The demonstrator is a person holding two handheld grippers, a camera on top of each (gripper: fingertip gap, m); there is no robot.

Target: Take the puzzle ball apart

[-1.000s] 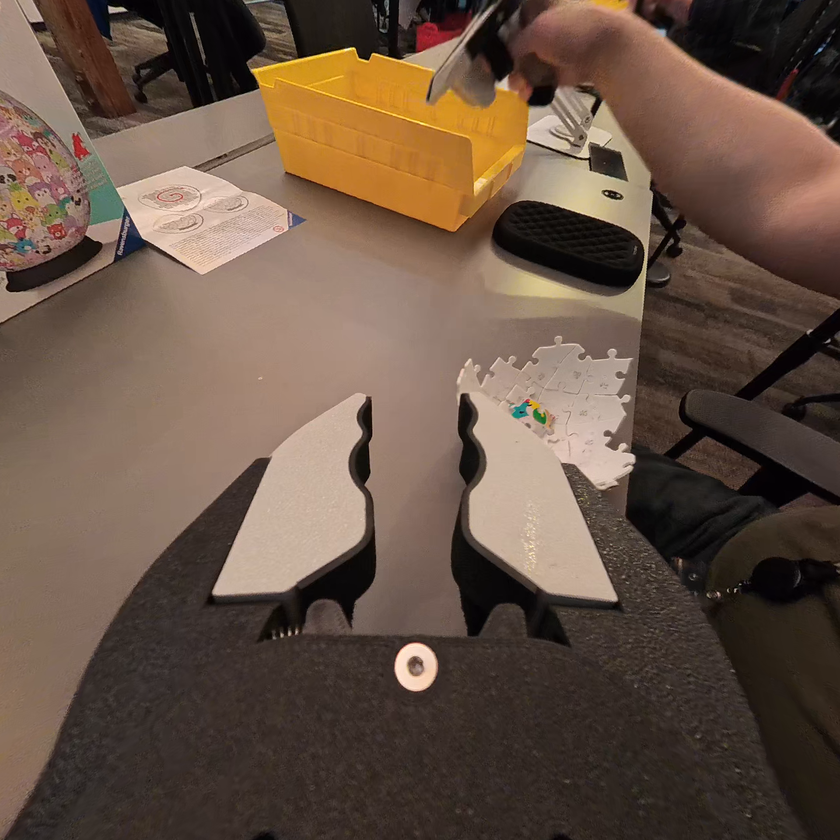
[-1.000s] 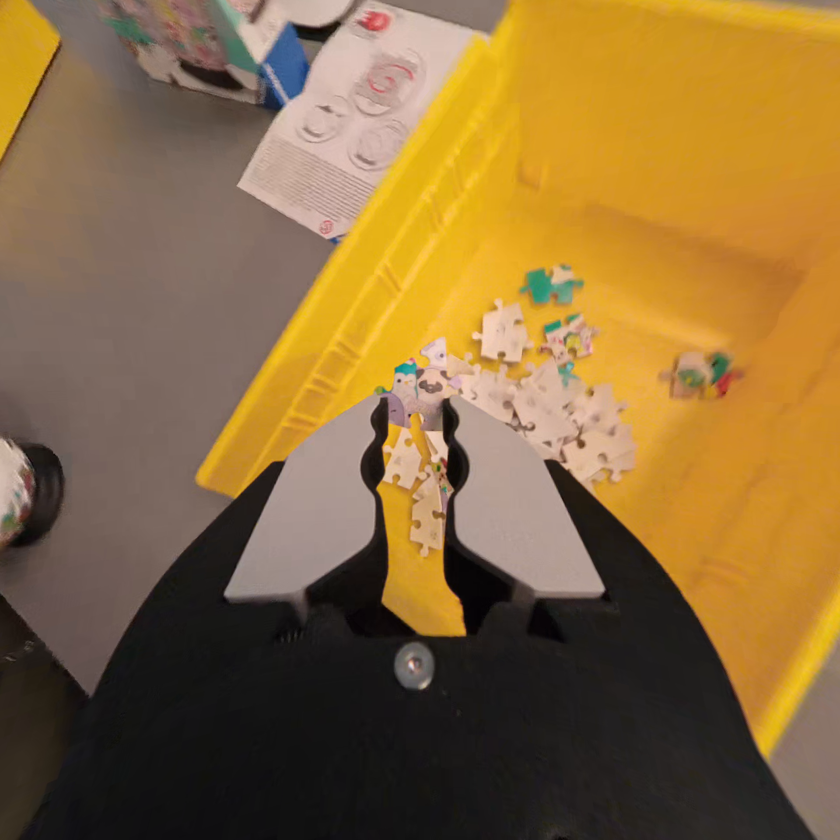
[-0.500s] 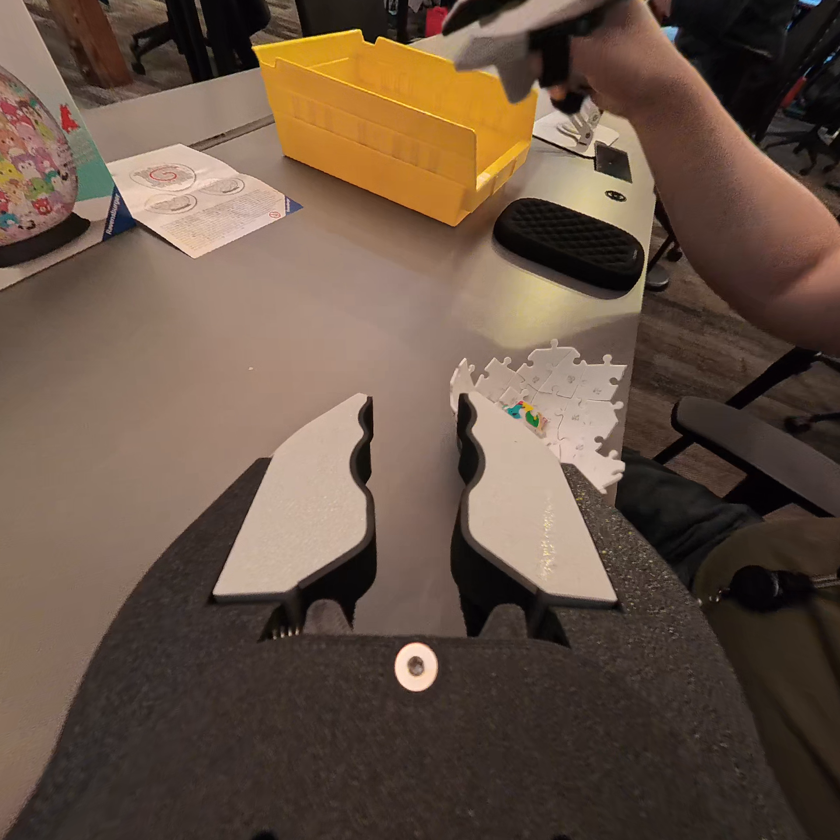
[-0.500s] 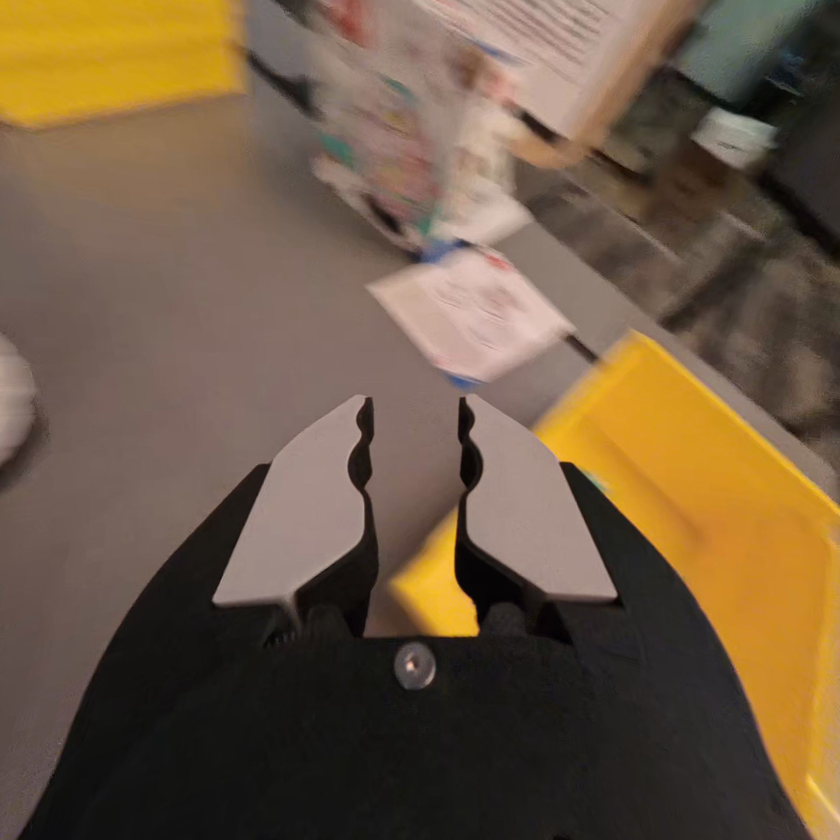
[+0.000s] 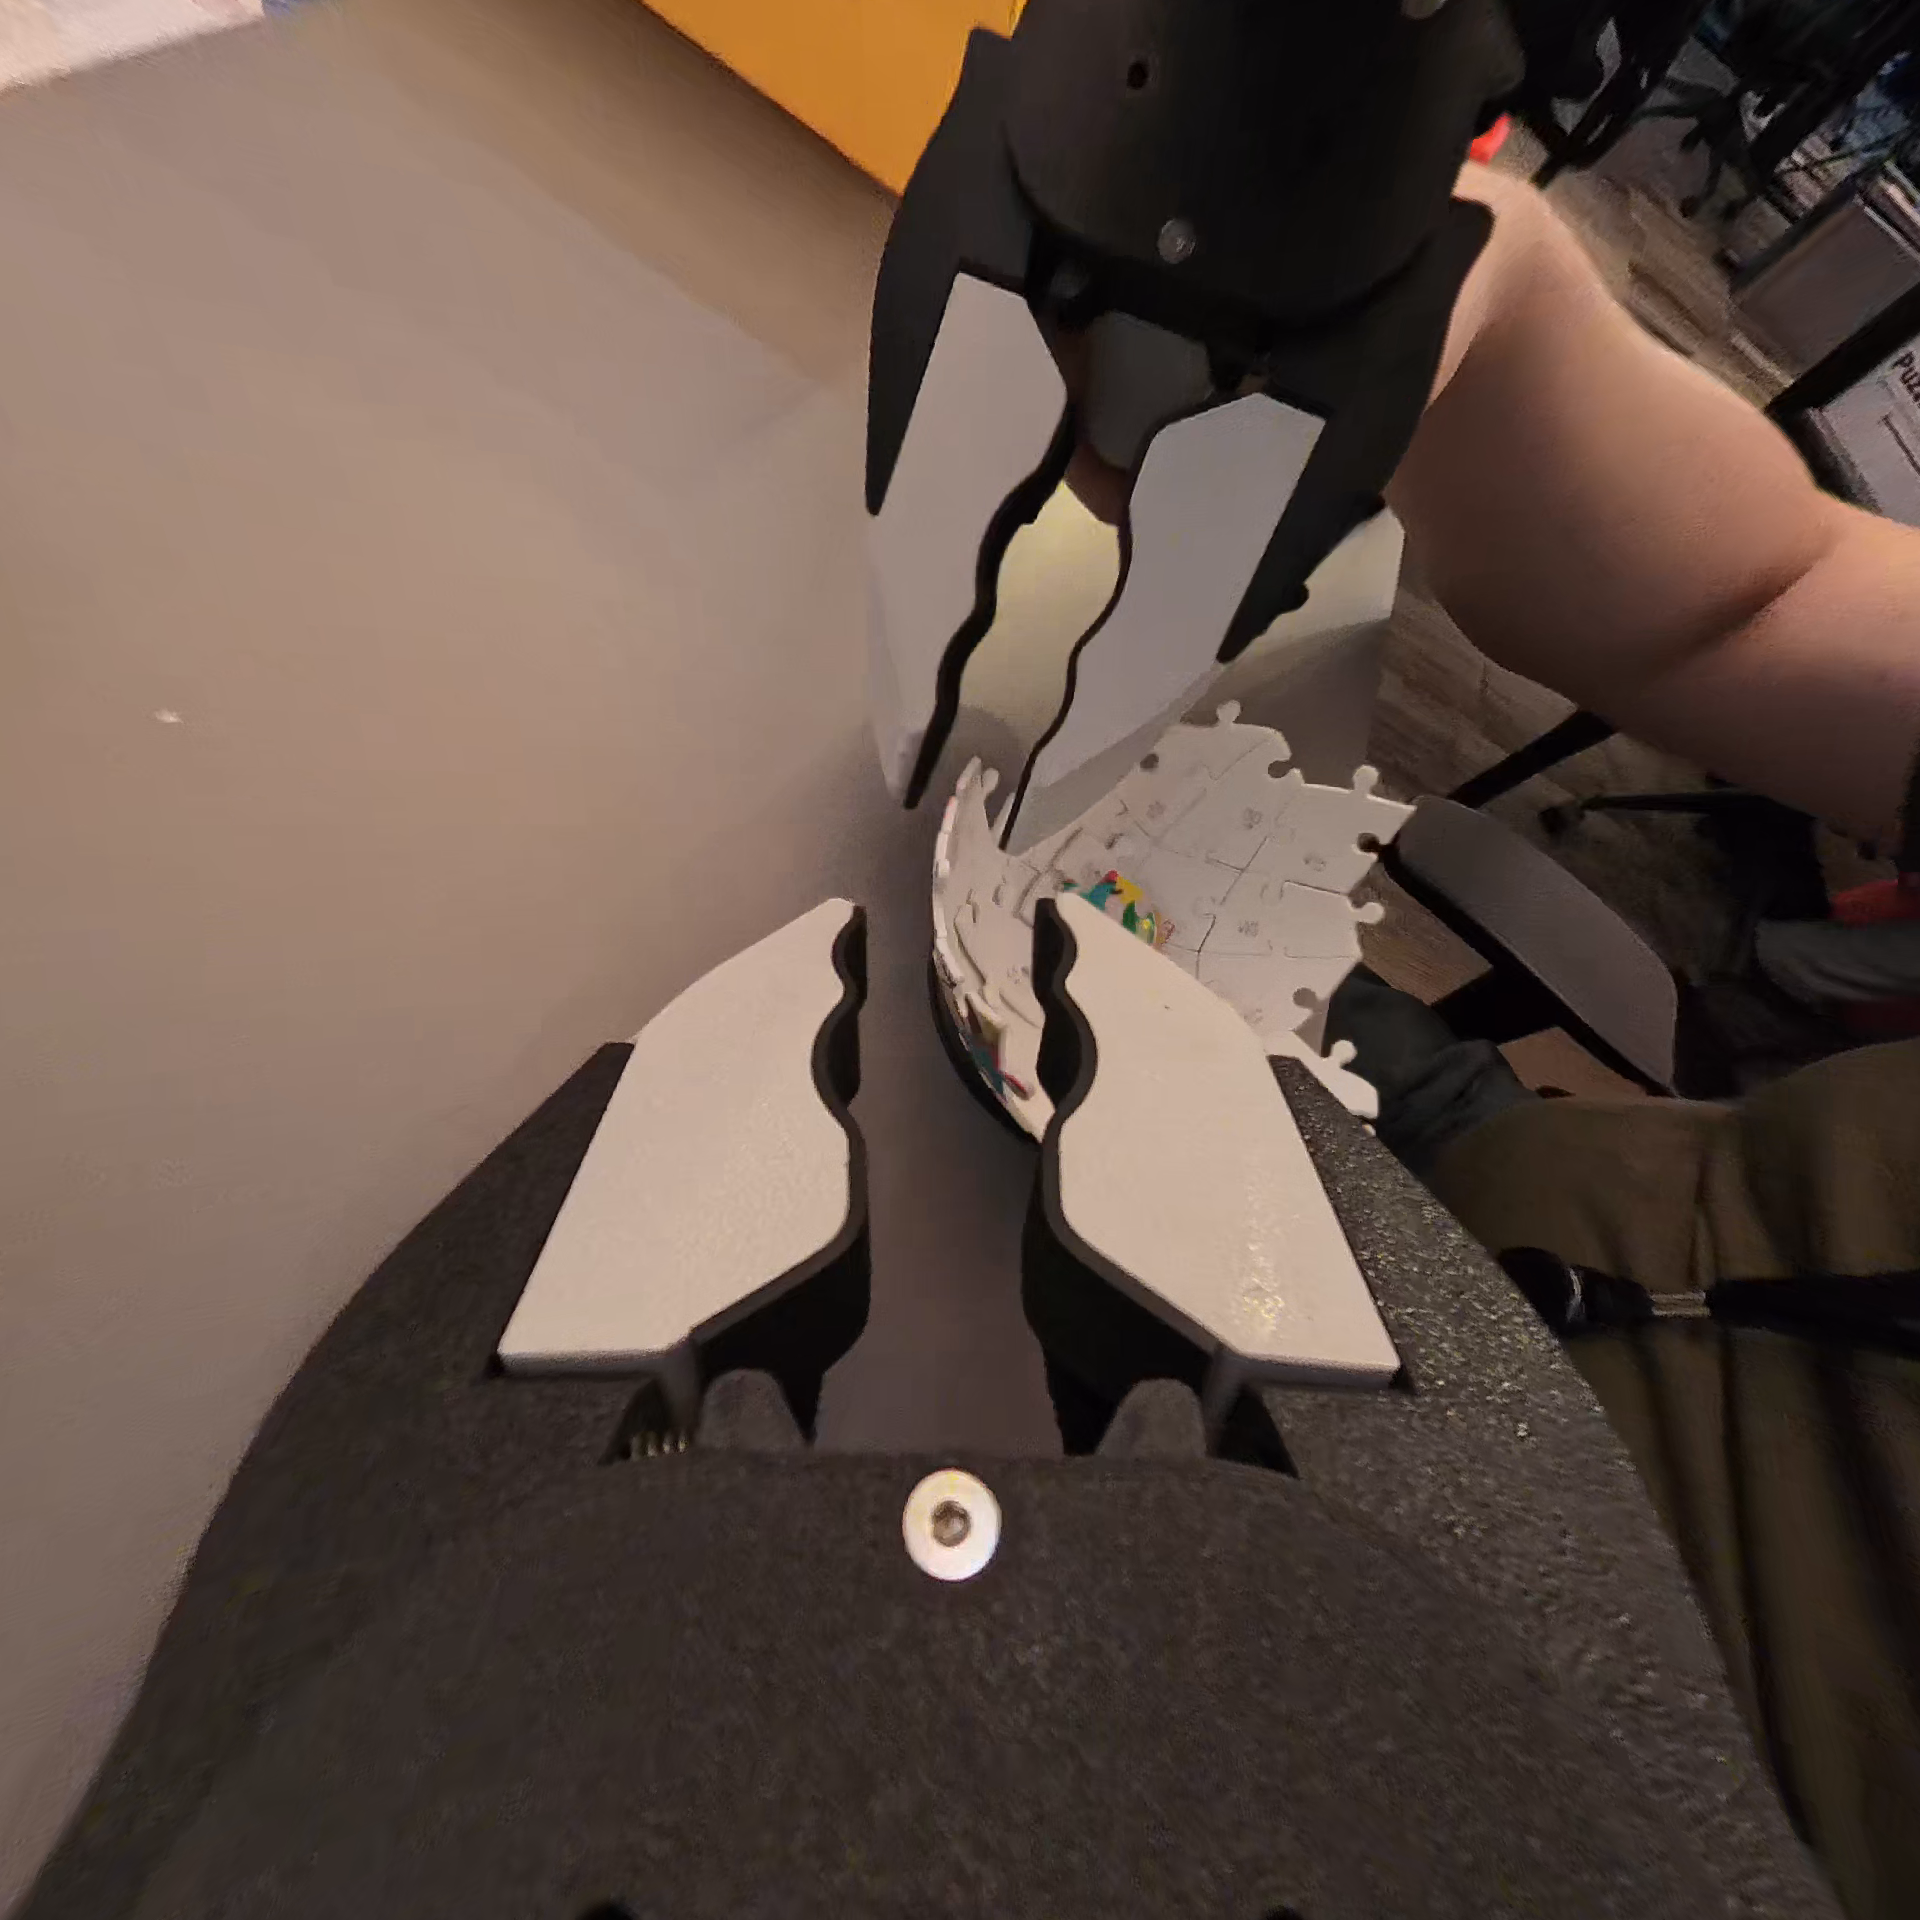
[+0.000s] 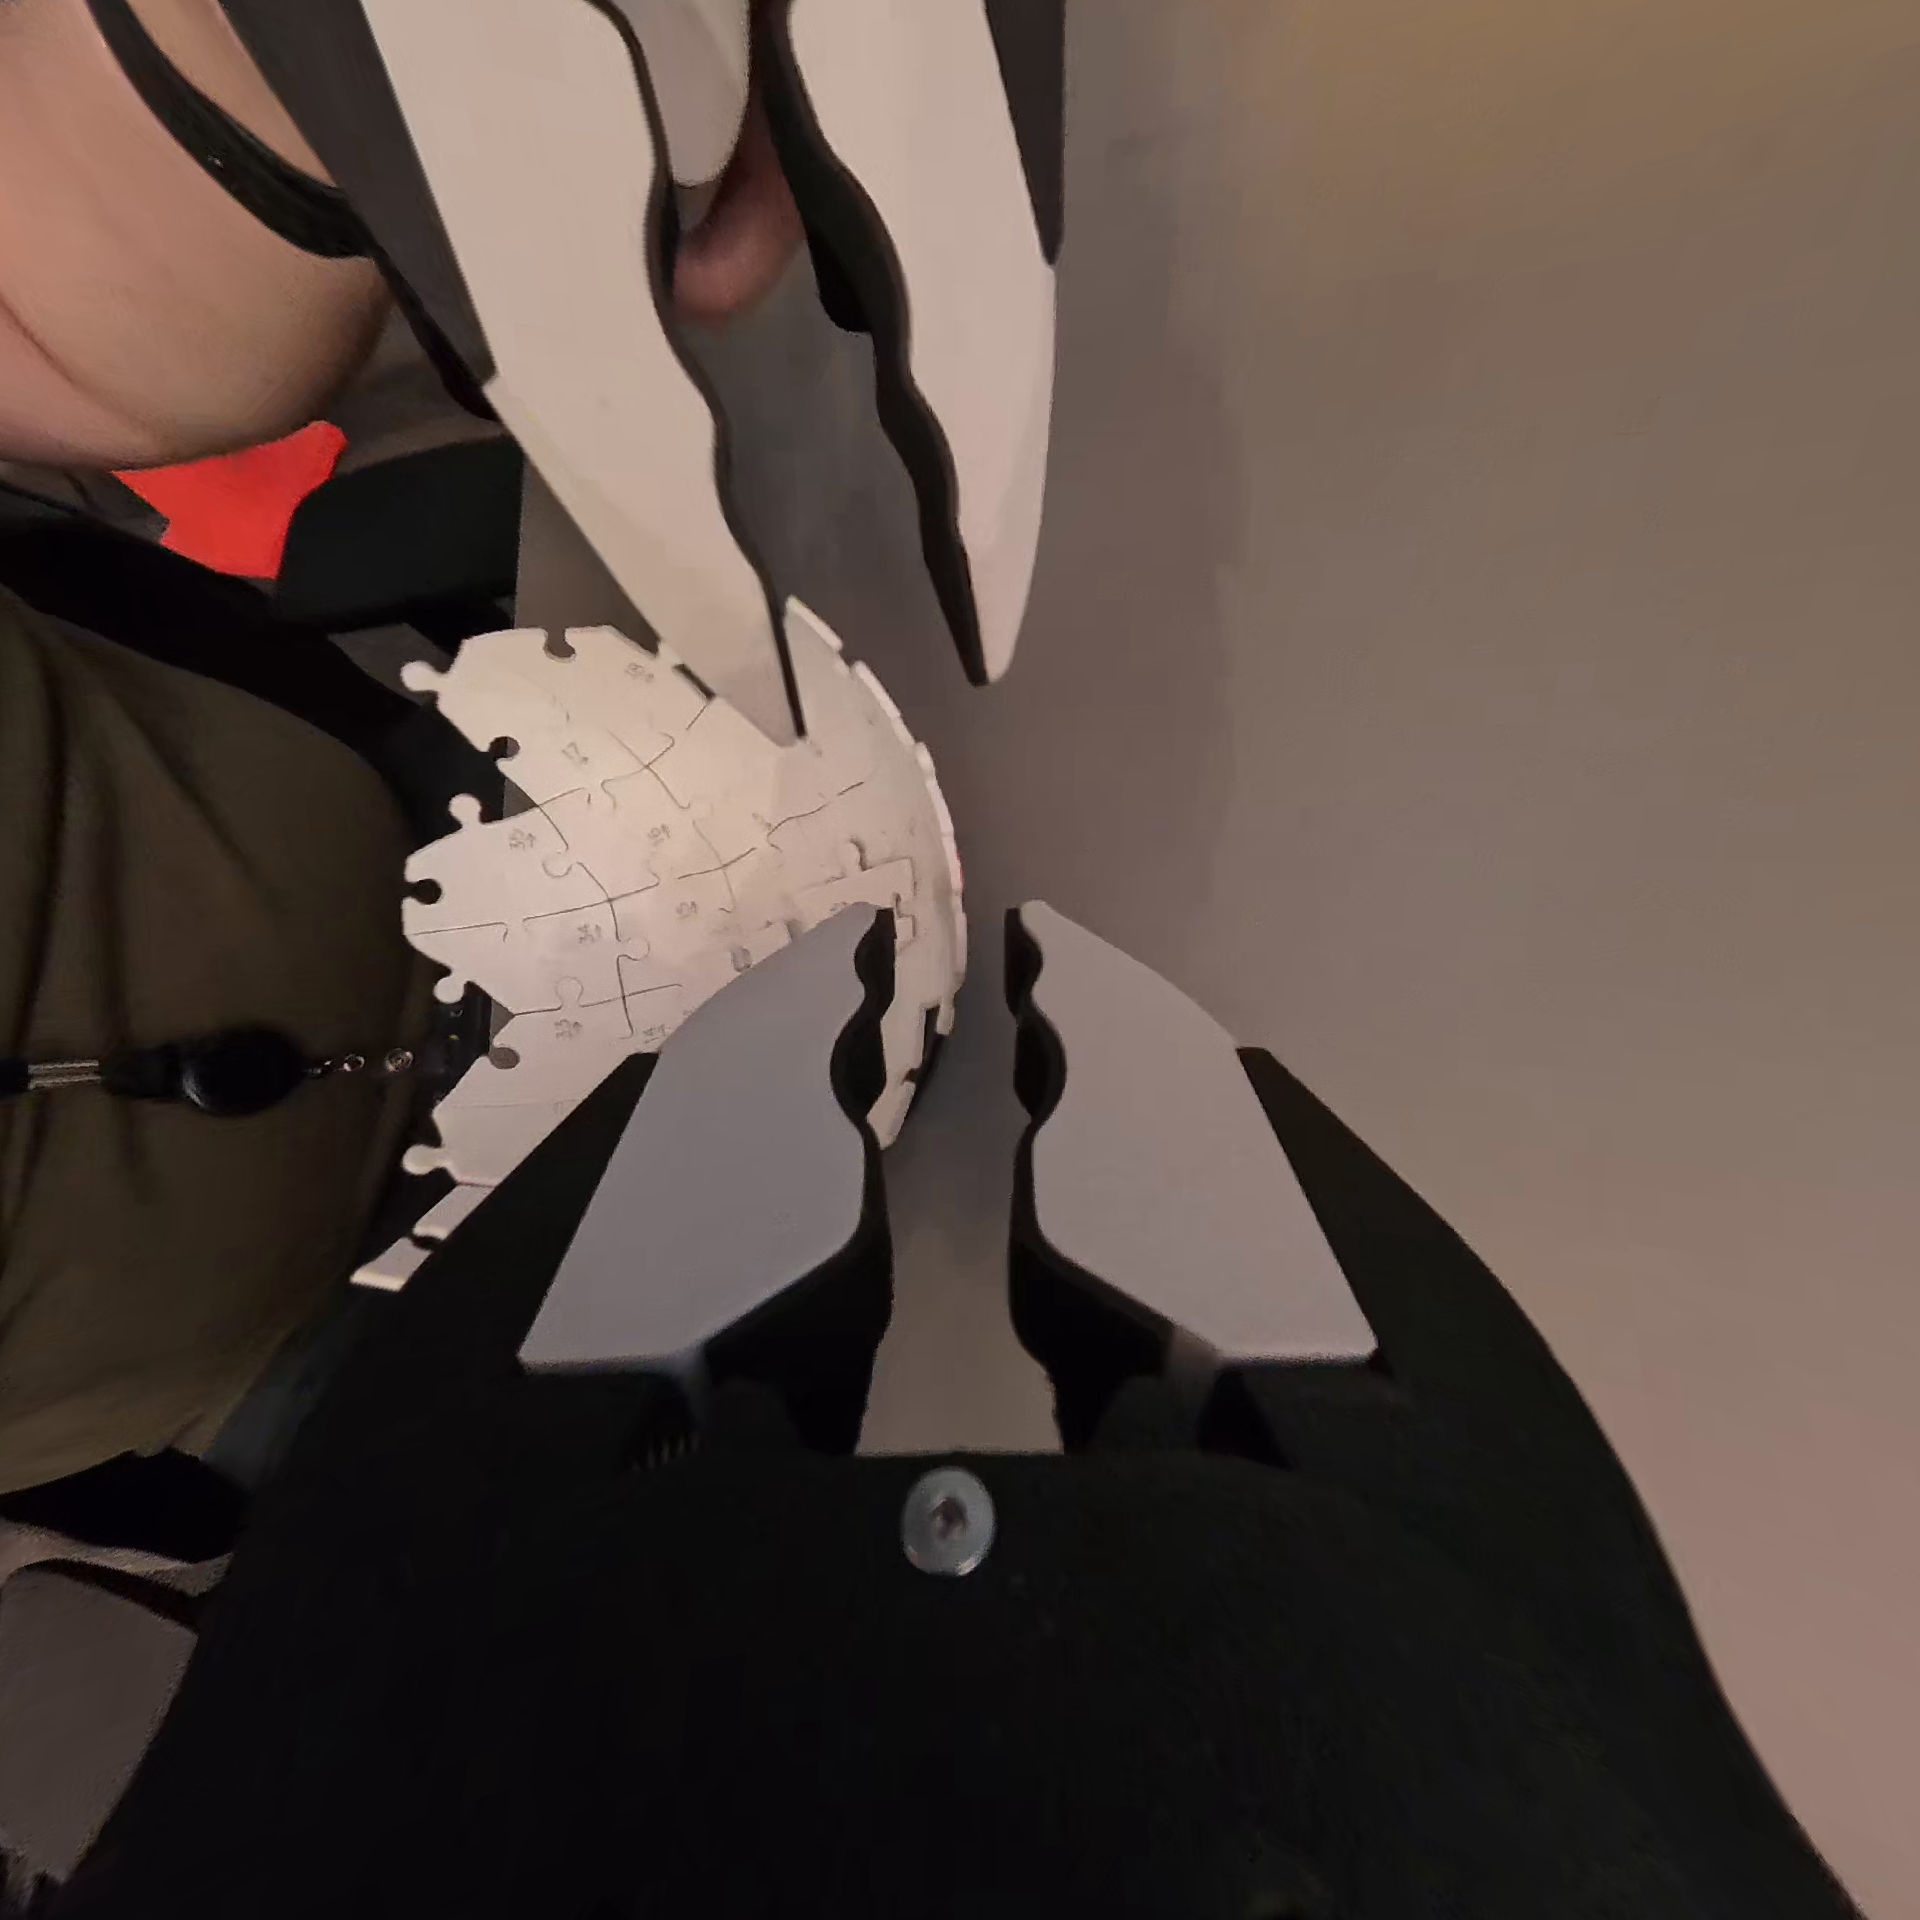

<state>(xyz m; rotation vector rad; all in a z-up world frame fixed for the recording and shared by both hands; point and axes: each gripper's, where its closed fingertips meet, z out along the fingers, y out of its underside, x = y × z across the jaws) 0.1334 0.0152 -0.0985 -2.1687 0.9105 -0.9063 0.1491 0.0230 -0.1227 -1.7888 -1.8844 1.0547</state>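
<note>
Remaining ball shell [image 5: 1236,883] at worktop [image 5: 416,623] edge, white inside showing, partly dismantled; left hand-held gripper [image 5: 945,935] spread, empty, right finger over shell rim; right hand-held gripper [image 6: 945,925] spread, empty, facing it from opposite side, left finger over rim. Step judged: re-approach for next piece; next move calls for straddling rim, then closing, then peeling while other side braces.

Grey table [image 5: 416,520], yellow bin [image 5: 862,73]

The left claw [image 5: 948,971] and the right claw [image 6: 948,920] point tip to tip, close together, both with jaws parted.
</note>
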